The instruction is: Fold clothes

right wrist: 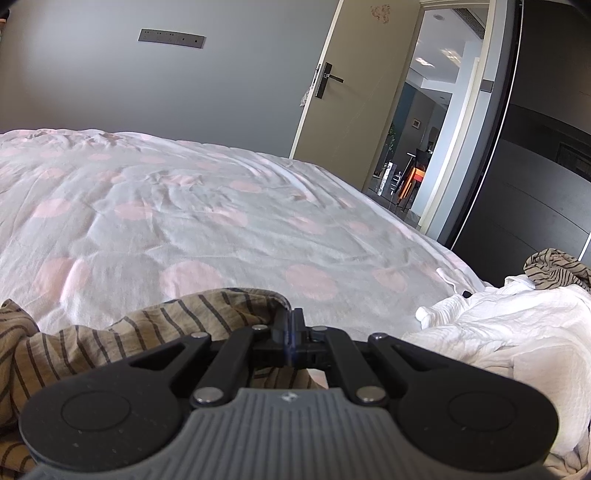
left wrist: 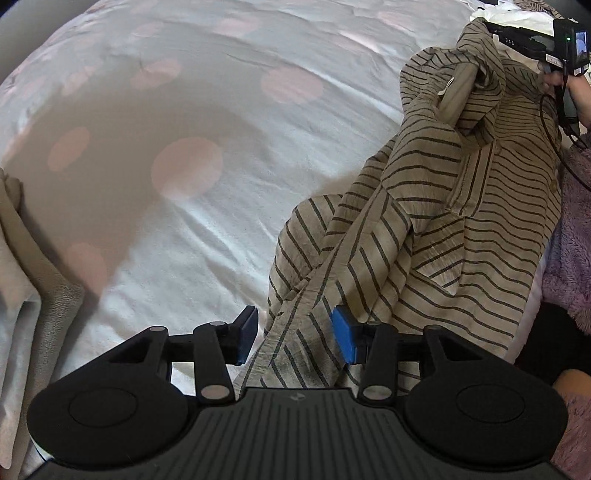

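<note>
A tan shirt with thin dark stripes (left wrist: 424, 206) lies crumpled on the right side of the bed, and a long strip of it runs down toward my left gripper (left wrist: 295, 334). That gripper points down at the bed. Its blue pads (left wrist: 345, 336) stand apart with the strip loose between them. My right gripper (right wrist: 291, 321) is shut on an edge of the same shirt (right wrist: 110, 332). In the left wrist view the right gripper (left wrist: 495, 29) holds that part of the shirt up at the top right, its tips buried in cloth.
The bed cover (left wrist: 184, 110) is white with pink dots. A beige and white pile of cloth (left wrist: 22, 258) lies at the left edge. A white garment (right wrist: 498, 332) and another striped piece (right wrist: 554, 269) lie to the right. A fluffy purple sleeve (left wrist: 576, 258) is close by. An open door (right wrist: 351, 74) stands beyond the bed.
</note>
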Motion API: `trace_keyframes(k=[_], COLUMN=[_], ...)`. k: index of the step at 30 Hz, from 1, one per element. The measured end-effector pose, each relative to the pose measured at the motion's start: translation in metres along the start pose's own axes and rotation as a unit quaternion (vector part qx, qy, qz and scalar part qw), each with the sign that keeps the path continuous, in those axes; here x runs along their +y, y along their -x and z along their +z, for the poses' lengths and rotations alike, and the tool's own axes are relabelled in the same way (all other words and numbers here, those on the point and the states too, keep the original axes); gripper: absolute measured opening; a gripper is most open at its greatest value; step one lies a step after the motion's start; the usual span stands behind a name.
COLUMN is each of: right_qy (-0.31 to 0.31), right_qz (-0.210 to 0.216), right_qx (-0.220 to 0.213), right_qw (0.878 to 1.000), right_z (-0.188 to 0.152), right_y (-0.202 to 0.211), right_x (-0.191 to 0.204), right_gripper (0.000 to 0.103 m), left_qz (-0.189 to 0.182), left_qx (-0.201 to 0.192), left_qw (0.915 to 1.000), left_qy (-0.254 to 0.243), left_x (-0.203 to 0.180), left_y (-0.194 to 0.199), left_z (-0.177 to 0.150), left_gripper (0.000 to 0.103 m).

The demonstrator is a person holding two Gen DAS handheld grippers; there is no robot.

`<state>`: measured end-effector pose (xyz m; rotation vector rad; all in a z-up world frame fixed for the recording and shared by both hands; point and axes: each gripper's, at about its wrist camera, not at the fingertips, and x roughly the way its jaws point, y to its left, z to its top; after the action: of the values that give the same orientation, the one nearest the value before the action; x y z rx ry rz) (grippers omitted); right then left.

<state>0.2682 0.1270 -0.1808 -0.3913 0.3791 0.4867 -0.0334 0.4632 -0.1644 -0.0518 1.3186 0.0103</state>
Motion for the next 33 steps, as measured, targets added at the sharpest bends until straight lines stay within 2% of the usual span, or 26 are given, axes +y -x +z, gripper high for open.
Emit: trace_keyframes(k=[6,7,8,10,12,14,22,25,29,33], right_qy=[-0.001,-0.001,0.000,0.001,0.000,-0.004,-0.012,-0.021,-0.032,-0.033], right_qz=[0.005,0.006,0.007,0.008,0.007,0.006,0.004,0.002,0.000,-0.002], right_qx=[0.007,0.007,0.008,0.009,0.010,0.011,0.003,-0.001,-0.009,-0.051], right_qw=[1.000,1.000,1.000,1.000,1.000,1.000,1.000,1.000,0.999,0.998], right_z=[-0.001,-0.001,-0.001,-0.002,-0.002,-0.002,-0.001,0.000,0.001,0.009], right_y=[-0.005,-0.005,-0.005,-0.005,-0.006,-0.006,0.000,0.005,0.012,0.034], right_x=[0.002,0.003,0.003,0.004,0.004,0.003,0.001,-0.003,-0.008,-0.013], right_gripper=[0.002,0.002,0.002,0.002,0.002,0.002,0.002,0.002,0.002,0.001], left_qz=[-0.041,-0.047,-0.053,-0.053,-0.042,-0.032,0.008,0.018,0.071,0.113], left_qx=[0.002,0.001,0.000,-0.010,-0.018,-0.027,-0.080,-0.078,-0.059,-0.080], left_qw=[0.9989,0.9985,0.9980,0.9979,0.9985,0.9989,0.9959,0.9966,0.9956,0.9886], left_qy=[0.024,0.030,0.036,0.035,0.028,0.021,0.041,0.018,0.019,0.059], left_x=[0.009,0.010,0.011,0.008,0.003,-0.003,-0.024,-0.046,-0.064,-0.065], left_y=[-0.009,-0.009,-0.009,-0.006,0.002,0.010,0.056,0.064,0.064,0.080], left_z=[-0.009,-0.010,-0.011,-0.011,-0.013,-0.014,-0.026,-0.029,-0.031,-0.033], left_gripper=[0.042,0.039,0.031,0.027,0.019,0.015,0.004,0.001,0.000,0.000])
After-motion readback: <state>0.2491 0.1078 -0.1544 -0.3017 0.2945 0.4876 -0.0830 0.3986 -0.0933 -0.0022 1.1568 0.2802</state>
